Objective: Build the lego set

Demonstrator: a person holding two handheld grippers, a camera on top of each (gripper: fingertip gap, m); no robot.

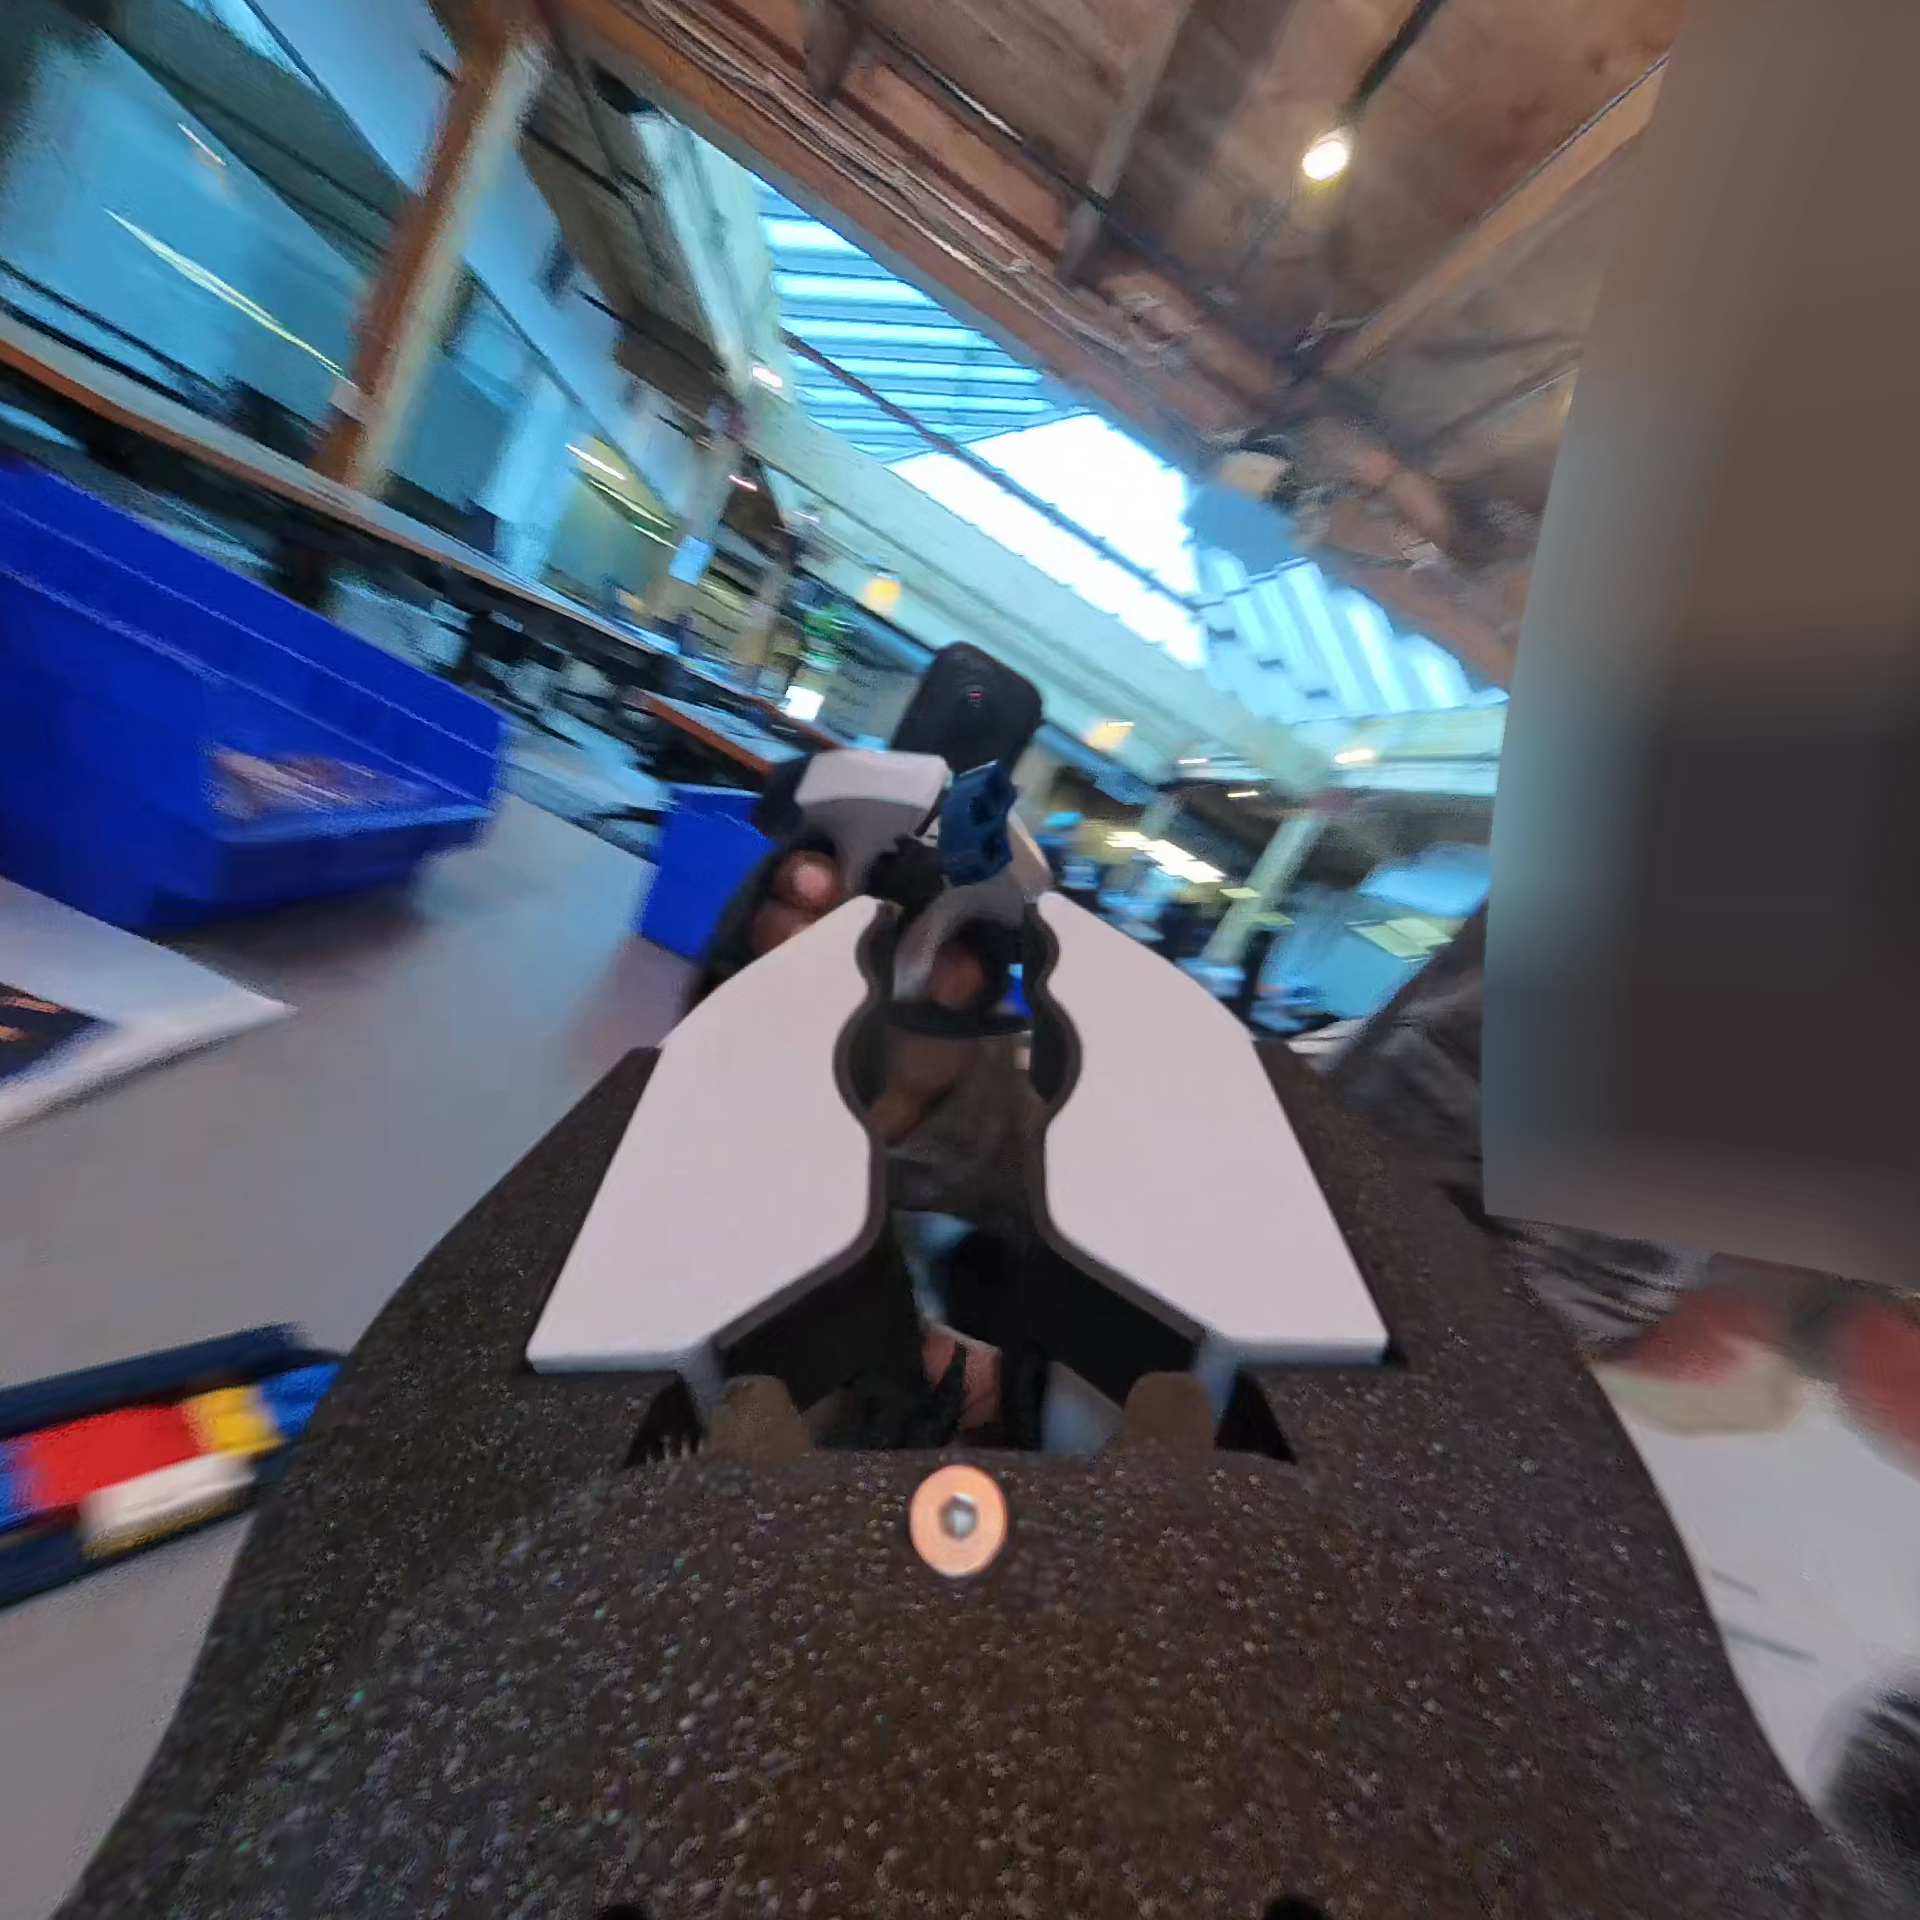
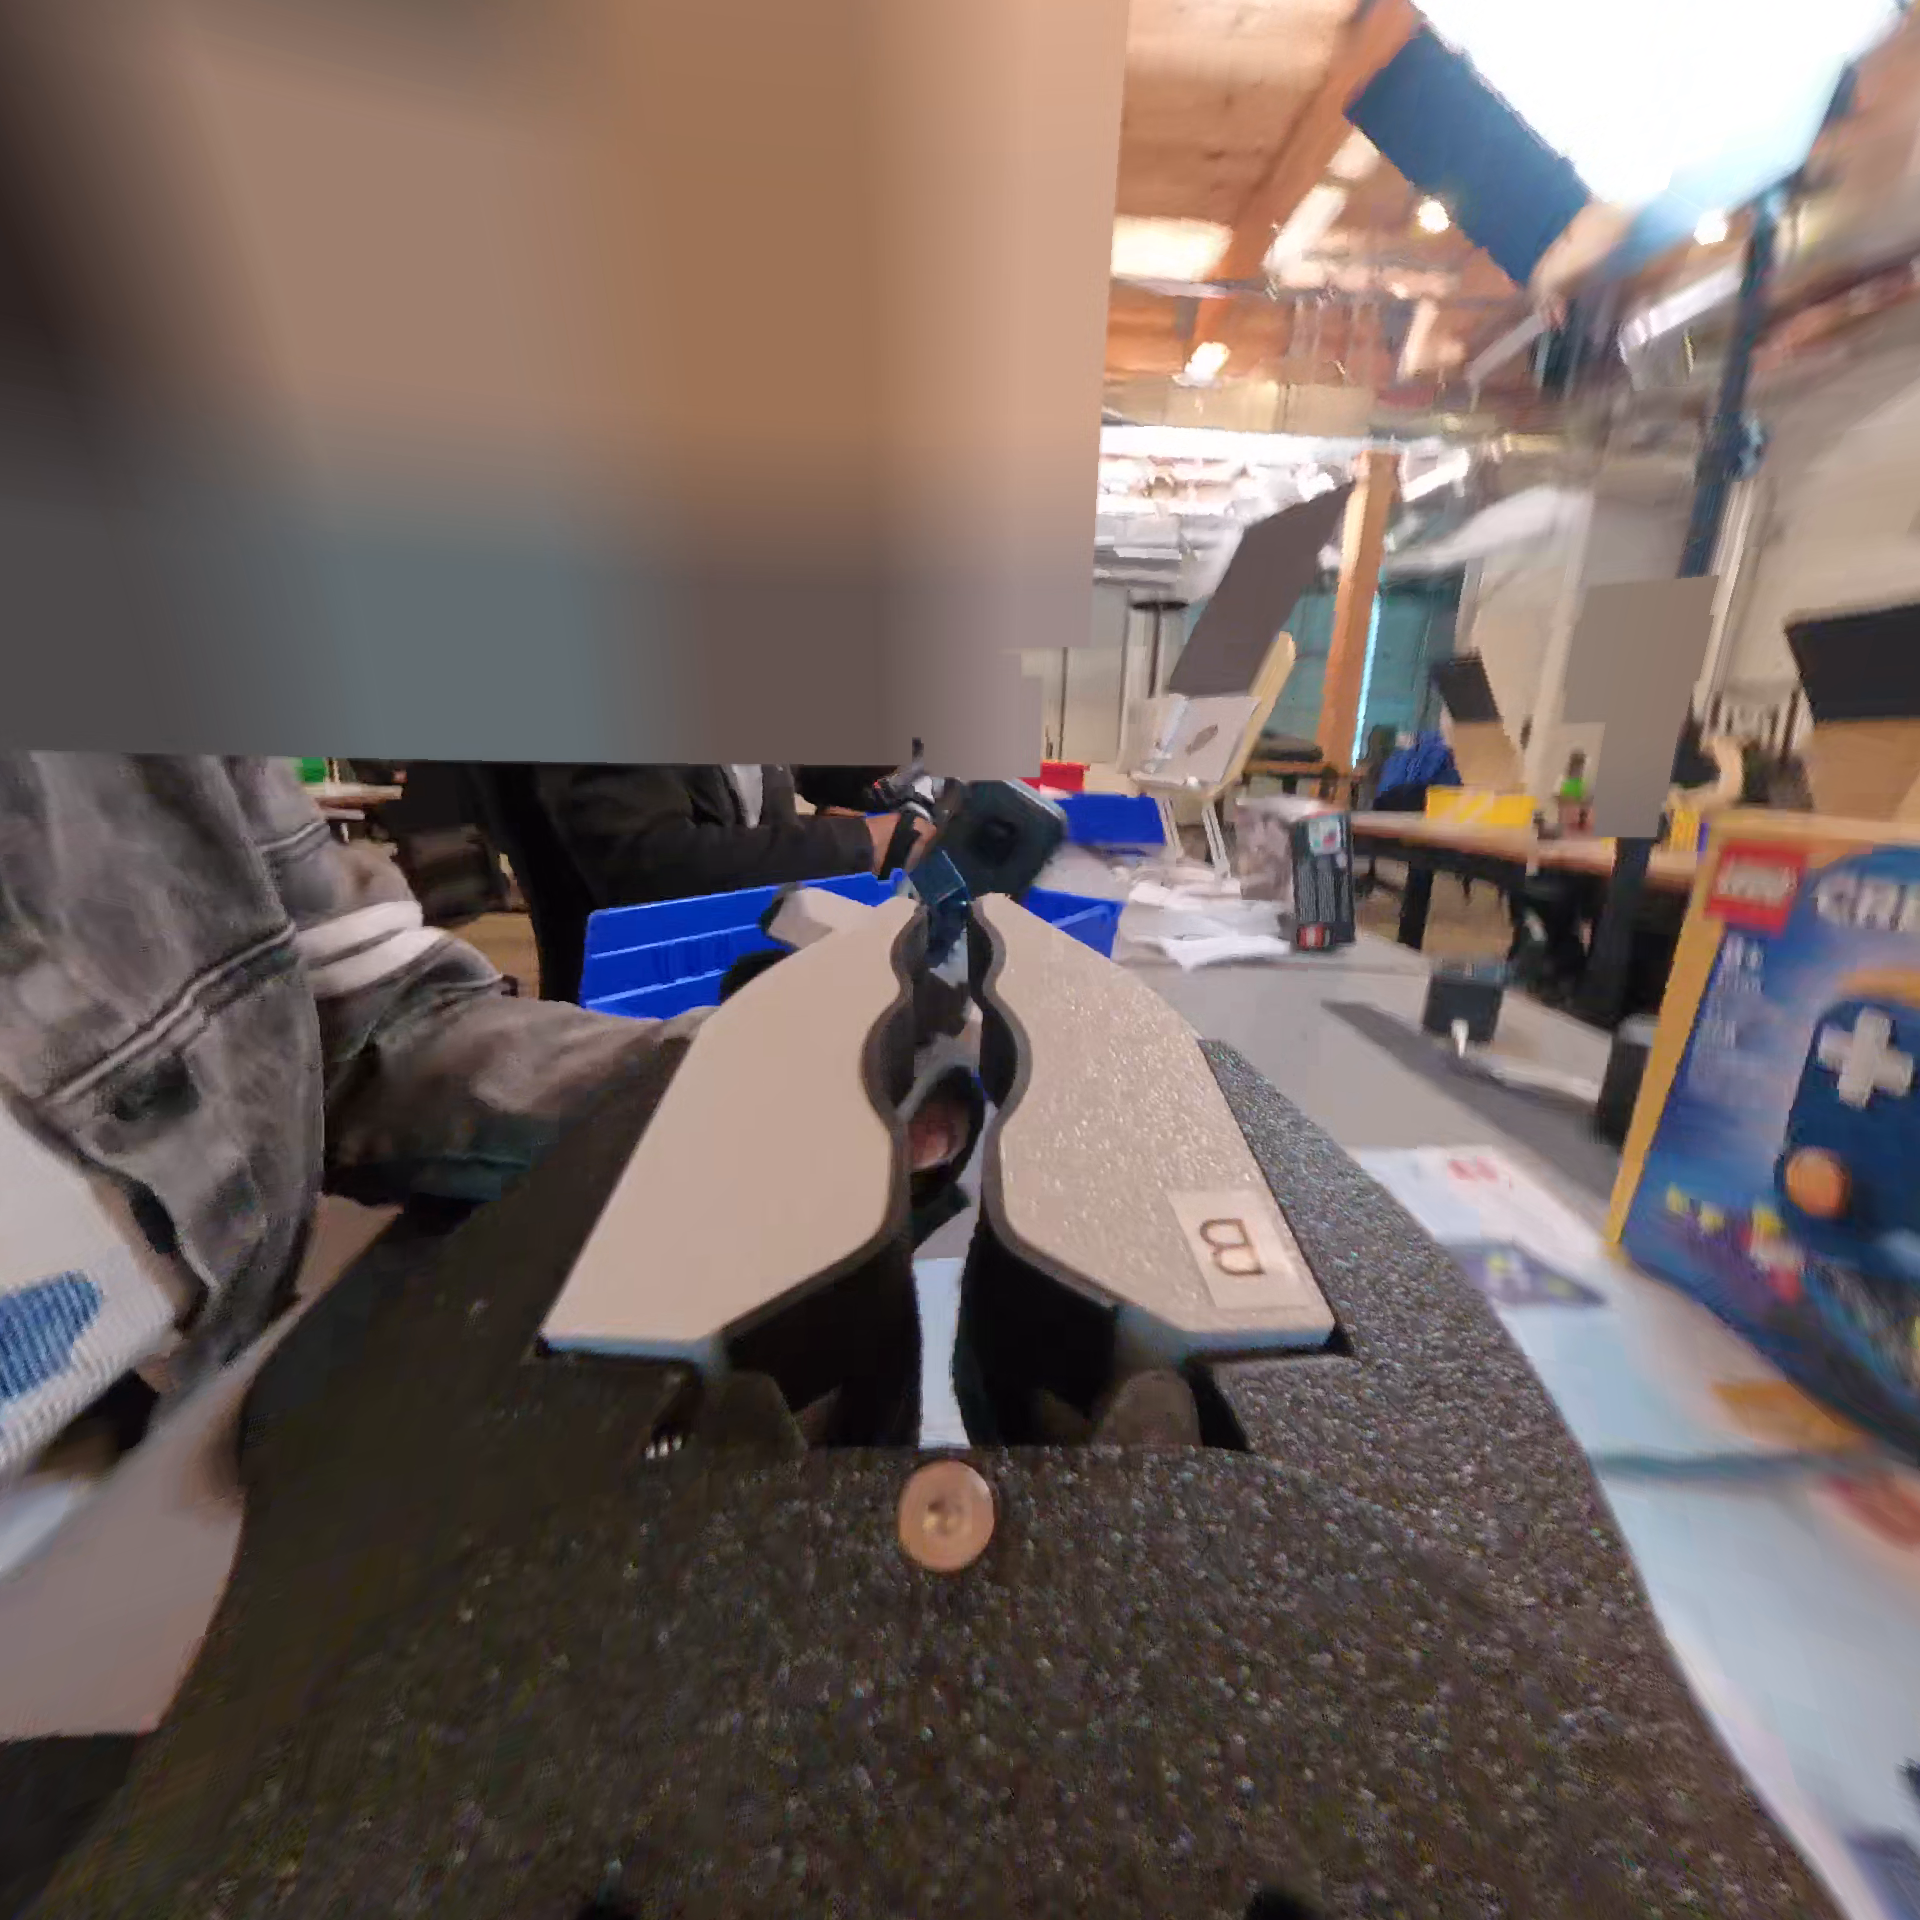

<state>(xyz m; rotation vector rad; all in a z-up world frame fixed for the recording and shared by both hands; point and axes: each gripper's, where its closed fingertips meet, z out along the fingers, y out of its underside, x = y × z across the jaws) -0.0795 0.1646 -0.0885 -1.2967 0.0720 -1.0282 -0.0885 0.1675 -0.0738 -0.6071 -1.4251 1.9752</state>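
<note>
Right tongs are almost pressed together, pinching a small dark blue piece at their tips, up in the air above the grey table. Left tongs face them, partly spread; I cannot tell if they grip anything. Such a small piece needs a firm, steady squeeze

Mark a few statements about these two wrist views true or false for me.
1. A blue bin sits behind the claws. True.
2. The right claw has its fingers spread wide. False: they stand nearly together, with a small dark blue piece at their tips.
3. A colourful toy box stands at the right edge of the right wrist view. True.
4. The left claw and the right claw point away from each other. False: they face each other, tips close together.
</note>
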